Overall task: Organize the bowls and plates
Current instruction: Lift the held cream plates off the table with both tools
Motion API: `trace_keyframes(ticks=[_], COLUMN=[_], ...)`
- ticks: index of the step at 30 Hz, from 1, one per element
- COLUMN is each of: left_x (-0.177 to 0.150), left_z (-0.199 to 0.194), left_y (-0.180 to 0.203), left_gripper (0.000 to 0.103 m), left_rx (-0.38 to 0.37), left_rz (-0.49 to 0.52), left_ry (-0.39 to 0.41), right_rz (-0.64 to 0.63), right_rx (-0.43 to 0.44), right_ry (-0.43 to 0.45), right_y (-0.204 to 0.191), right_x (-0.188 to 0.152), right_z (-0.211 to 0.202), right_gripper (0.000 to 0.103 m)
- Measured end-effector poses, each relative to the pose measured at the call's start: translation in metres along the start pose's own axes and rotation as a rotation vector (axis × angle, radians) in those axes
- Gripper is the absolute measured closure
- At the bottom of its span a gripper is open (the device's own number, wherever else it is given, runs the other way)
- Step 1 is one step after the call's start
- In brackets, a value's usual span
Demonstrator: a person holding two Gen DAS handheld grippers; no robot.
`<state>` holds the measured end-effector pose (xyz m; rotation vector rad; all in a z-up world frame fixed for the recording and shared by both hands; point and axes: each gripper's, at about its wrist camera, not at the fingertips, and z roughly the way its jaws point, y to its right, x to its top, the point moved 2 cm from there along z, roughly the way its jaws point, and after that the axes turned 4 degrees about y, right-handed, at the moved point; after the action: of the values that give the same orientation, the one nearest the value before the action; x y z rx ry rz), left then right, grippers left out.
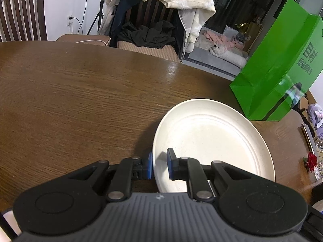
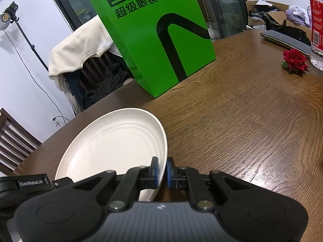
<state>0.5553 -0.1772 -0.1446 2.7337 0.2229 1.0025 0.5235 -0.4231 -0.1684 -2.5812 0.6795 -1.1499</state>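
Observation:
A cream round plate (image 1: 212, 137) with ringed grooves lies low over the brown wooden table (image 1: 80, 92). My left gripper (image 1: 160, 166) is shut on its near left rim, one blue pad outside and one inside the dish. In the right wrist view the same plate (image 2: 113, 143) fills the lower left. There my right gripper (image 2: 162, 172) is shut on its near right rim, with the edge pinched between the blue pads. Part of the left gripper's black body (image 2: 30, 182) shows at the left edge. No bowl is in view.
A tall green paper bag (image 2: 159, 36) stands on the table just beyond the plate. A red rose (image 2: 294, 60), a dark phone (image 2: 286, 40) and a bottle with a red label (image 2: 317, 26) lie far right. Chairs draped with clothes (image 1: 159, 6) stand behind the table.

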Motion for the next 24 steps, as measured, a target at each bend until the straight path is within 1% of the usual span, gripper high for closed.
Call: trace_keyframes(ticks=[5, 17, 24], left_x=[0.001, 0.004, 0.004], left_z=[-0.005, -0.012, -0.015], left_y=[0.001, 0.005, 0.005], left_gripper=[0.088, 0.088, 0.088], left_rx=[-0.007, -0.052, -0.07], left_rz=[0.002, 0.001, -0.002], left_ry=[0.024, 0.077, 0.096], right_rz=[0.0, 0.014, 0.018], right_rx=[0.008, 0.016, 0.02], right_ry=[0.018, 0.049, 0.064], right_y=[0.0, 0.003, 0.004], right_x=[0.0, 0.005, 0.008], right_z=[-0.004, -0.009, -0.014], right_gripper=[0.095, 0.095, 0.095])
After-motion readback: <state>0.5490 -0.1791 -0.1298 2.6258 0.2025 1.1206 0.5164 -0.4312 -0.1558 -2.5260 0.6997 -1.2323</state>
